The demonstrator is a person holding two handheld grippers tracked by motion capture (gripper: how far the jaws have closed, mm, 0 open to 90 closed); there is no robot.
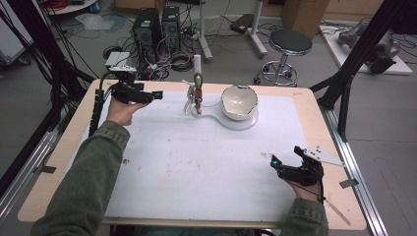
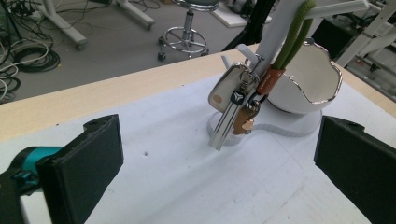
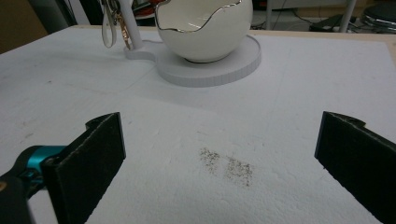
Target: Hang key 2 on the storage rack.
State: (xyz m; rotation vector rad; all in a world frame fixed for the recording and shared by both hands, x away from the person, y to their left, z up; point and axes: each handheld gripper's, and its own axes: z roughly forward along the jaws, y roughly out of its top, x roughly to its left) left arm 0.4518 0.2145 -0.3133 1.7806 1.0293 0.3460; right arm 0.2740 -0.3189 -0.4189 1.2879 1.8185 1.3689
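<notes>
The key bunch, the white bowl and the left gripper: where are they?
key bunch [image 2: 232, 109]: left gripper view, on the key blade.
white bowl [image 1: 238, 101]: high view, on its inside.
left gripper [image 1: 158, 95]: high view, between its fingers.

No words, numbers or brand names can be read anywhere. The one sign is a small white three-pointed emblem on the black head of a key, which hangs in the bunch on the white stand at the upper middle of the left gripper view. Whether the emblem belongs to a brand cannot be told.
</notes>
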